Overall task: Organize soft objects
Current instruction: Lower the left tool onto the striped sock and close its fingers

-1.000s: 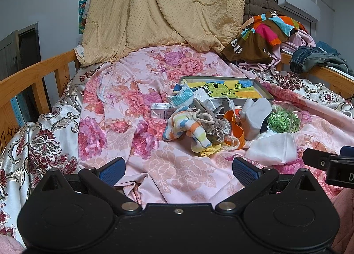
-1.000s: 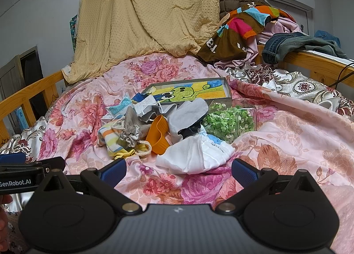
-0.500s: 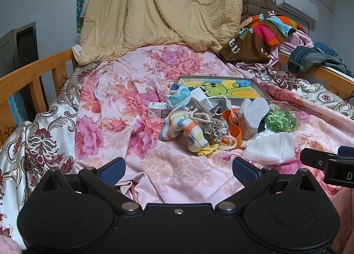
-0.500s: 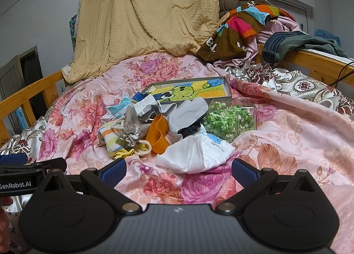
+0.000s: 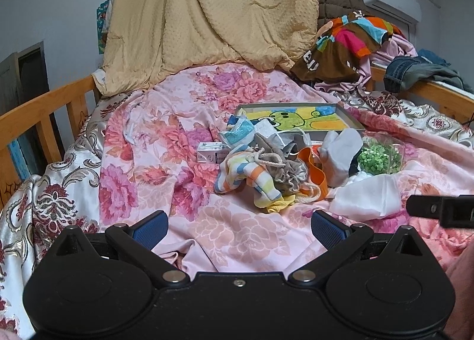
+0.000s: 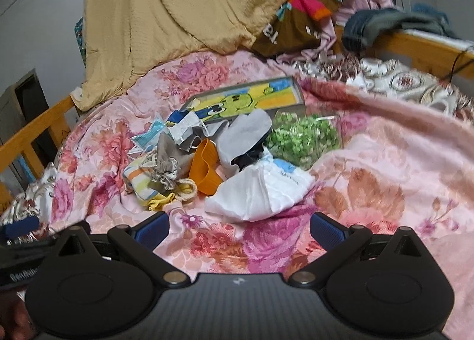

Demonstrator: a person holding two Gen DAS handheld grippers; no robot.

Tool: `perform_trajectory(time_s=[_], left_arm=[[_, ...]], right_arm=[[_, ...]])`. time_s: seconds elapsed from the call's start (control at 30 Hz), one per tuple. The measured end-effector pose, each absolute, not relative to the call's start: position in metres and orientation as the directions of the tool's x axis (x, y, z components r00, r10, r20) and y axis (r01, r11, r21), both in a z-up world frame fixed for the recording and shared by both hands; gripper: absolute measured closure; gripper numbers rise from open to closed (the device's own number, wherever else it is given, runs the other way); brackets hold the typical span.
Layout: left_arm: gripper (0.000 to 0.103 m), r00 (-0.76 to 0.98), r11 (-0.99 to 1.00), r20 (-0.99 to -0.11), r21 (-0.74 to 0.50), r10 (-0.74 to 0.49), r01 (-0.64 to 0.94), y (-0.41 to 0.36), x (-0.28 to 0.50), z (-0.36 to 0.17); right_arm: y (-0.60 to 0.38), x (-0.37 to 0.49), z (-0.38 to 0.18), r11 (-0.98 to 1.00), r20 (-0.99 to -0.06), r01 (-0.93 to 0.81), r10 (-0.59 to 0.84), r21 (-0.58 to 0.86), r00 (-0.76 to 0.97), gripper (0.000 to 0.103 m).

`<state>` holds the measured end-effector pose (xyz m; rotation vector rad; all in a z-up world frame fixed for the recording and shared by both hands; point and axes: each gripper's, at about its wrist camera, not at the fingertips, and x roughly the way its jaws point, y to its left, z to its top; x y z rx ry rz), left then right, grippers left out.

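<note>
Both claws gape wide and empty over the pink floral bedspread (image 5: pixel 237 239): left gripper (image 5: pixel 238 228) and right gripper (image 6: pixel 238 228) hang short of the soft pile. Landmark is the grey-rimmed tray with a green cartoon picture (image 5: pixel 299 120); just in front of it lie a pastel striped cloth (image 5: pixel 251 171), a beige drawstring pouch (image 5: pixel 281 168), an orange silicone band (image 6: pixel 204 169), a white-grey sock (image 6: pixel 243 135), a clear bag of green bits (image 6: pixel 302 138) and, nearest the right gripper, a crumpled white cloth (image 6: pixel 260 191).
</note>
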<state>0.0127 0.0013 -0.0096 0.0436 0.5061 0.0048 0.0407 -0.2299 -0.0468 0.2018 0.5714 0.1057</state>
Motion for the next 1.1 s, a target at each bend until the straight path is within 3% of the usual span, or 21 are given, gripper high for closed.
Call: perform_trajectory(time_s=[0.33,0.5,0.77,1.1], left_arm=[[0.001,0.851,0.996,-0.524,0.075,0.000,0.046,-0.002,0.055,-0.020],[0.001,0.825,0.998,-0.561,-0.037,-0.064,0.052,0.009,0.090,-0.027],[0.001,0.816,0.995,-0.570,-0.066,-0.098,0.073,0.014,0.140,-0.031],[0.001,0.750,0.987,-0.642,-0.122,-0.160,0.106,0.028,0.187,-0.060]], right_arm=[[-0.231,0.092,-0.052,0.971,-0.559,-0.065,0.187,0.231,0.807,0.000],[-0.227,0.109,-0.057,0.976,-0.568,-0.074,0.180,0.205,0.803,0.000],[-0.215,0.125,-0.069,0.985,-0.570,-0.097,0.161,0.141,0.805,0.000],[-0.219,0.146,-0.085,0.967,-0.582,-0.106,0.224,0.230,0.782,0.000]])
